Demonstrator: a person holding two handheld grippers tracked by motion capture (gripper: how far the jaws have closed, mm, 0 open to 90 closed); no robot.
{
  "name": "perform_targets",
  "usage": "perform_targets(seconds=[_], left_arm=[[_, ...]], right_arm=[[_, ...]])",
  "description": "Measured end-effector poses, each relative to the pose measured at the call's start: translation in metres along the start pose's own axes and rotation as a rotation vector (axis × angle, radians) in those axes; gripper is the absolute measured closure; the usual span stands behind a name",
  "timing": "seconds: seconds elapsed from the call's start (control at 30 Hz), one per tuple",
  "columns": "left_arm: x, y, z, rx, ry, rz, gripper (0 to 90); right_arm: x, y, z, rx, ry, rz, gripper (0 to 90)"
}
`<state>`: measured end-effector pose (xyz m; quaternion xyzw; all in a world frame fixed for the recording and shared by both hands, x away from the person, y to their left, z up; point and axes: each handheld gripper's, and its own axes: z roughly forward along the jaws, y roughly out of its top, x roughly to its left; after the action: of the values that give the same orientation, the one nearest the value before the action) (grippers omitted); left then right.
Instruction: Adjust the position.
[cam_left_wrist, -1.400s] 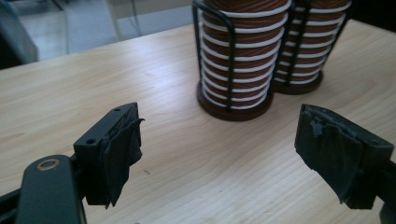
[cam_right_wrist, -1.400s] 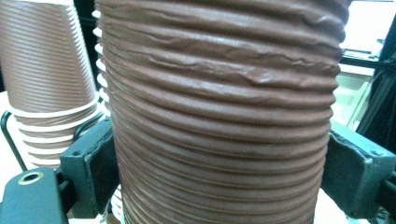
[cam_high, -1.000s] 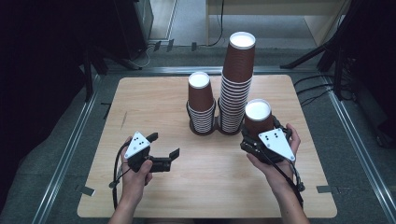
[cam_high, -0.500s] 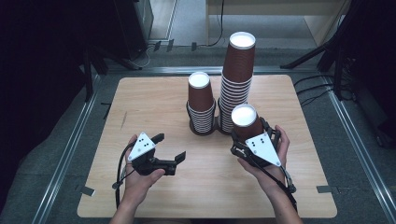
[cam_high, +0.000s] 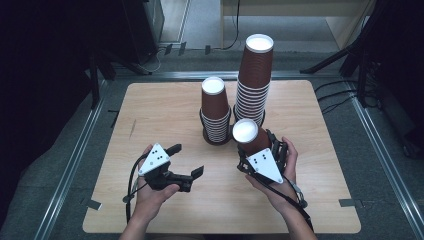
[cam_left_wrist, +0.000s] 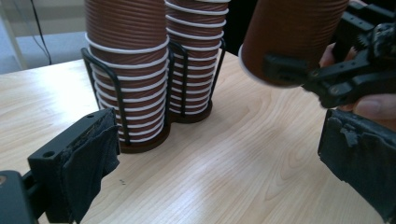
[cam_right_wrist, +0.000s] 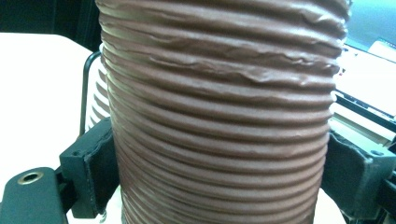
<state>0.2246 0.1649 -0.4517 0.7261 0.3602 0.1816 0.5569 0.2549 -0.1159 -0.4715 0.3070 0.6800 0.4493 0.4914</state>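
Right gripper view puts the cup square between my jaws, both pads pressed on its ribbed wall; in the high view my right gripper holds it, tilted, above the table, just in front of the two stacks; my left gripper hangs spread, nothing in it, well apart.

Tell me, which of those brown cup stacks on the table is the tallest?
The right-hand stack, farther back. It rises well above the shorter stack beside it, left, and the single cup gripped in front.
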Motion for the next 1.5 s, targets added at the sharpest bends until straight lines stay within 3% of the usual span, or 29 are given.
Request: perform_targets(seconds=[0.2, 0.43, 0.63, 0.77, 1.07, 1.5], left_arm=[[-0.005, 0.003, 0.001, -0.007, -0.011, 0.014, 0.0], [-0.008, 0.003, 0.003, -0.001, -0.020, 0.022, 0.0], [-0.013, 0.002, 0.006, 0.007, -0.033, 0.031, 0.0], [-0.017, 0.002, 0.008, 0.009, -0.040, 0.037, 0.0], [-0.021, 0.002, 0.011, 0.018, -0.049, 0.040, 0.0], [-0.025, 0.002, 0.013, 0.023, -0.066, 0.049, 0.0]], right_arm=[[0.009, -0.003, -0.001, -0.018, 0.025, -0.044, 11.5], [0.027, -0.004, -0.003, -0.067, 0.092, -0.152, 11.3], [0.033, -0.006, -0.003, -0.060, 0.088, -0.186, 11.3], [0.039, -0.008, -0.003, -0.061, 0.088, -0.234, 11.3], [0.051, -0.011, -0.004, -0.073, 0.137, -0.309, 11.2], [0.061, -0.011, -0.008, -0.101, 0.190, -0.335, 11.2]])
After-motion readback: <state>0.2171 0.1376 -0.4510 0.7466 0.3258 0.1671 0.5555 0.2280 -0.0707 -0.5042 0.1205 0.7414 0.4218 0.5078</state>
